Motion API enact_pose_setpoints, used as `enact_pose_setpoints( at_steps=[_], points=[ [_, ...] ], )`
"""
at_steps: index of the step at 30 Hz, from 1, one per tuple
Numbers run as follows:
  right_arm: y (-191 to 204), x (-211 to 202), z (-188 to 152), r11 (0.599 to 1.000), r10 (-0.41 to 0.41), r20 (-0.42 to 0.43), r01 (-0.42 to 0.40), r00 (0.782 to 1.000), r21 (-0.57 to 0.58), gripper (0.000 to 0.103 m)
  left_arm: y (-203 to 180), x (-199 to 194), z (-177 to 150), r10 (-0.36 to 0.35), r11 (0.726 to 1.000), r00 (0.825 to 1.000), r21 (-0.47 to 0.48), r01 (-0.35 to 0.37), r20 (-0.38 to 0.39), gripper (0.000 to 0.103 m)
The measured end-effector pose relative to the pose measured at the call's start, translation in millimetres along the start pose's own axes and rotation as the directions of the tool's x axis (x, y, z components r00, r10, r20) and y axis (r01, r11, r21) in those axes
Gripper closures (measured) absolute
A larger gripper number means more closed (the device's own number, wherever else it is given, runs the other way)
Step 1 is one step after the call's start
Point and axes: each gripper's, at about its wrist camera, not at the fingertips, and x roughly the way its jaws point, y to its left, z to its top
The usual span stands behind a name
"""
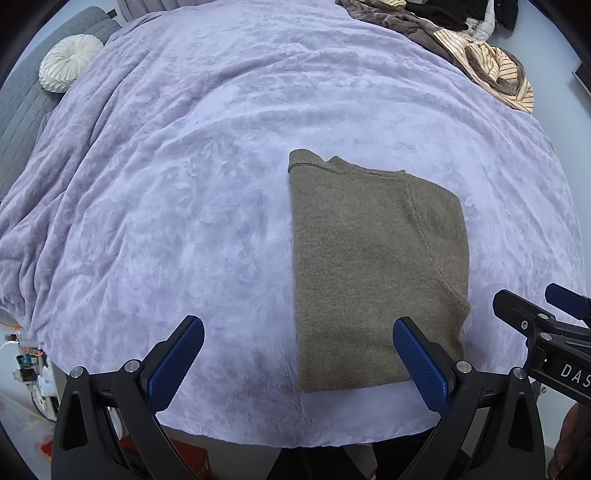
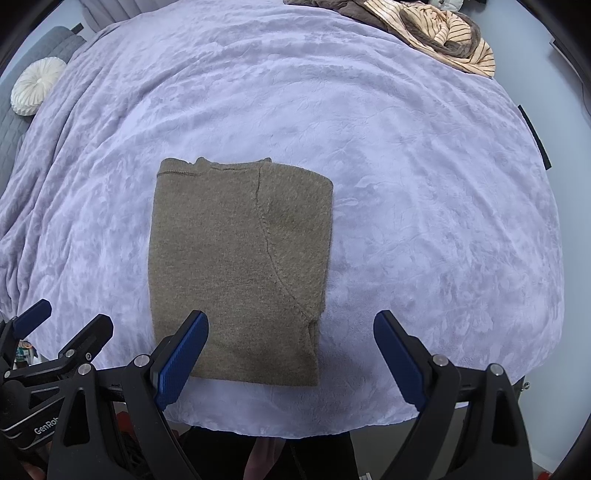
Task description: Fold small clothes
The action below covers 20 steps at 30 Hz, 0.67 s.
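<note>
Blue ribbed pads on black fingers fill the bottom of both views. From the left wrist, the left gripper stands spread wide with nothing between its pads, hanging over the near edge of the lavender plush blanket; its right pad overlaps the lower right part of the folded olive-brown knit sweater, though whether it touches the knit is hard to tell. From the right wrist, the right gripper is likewise wide and empty, its left pad over the sweater's lower left. The sweater lies flat near the blanket's front edge, folded into a tall rectangle, neckline away. A round white pleated cushion sits far left, and a heap of striped and brown clothes far right.
</note>
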Motion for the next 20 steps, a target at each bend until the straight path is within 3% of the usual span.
enact_pose_setpoints(
  at_steps=[20],
  points=[
    [-3.4,3.7,0.7,1.0,-0.001,-0.011,0.001,1.0,0.004,0.01,-1.8,-6.4,1.6,-0.006,1.0,1.0,0.005,0.006,0.025,0.001]
  ],
)
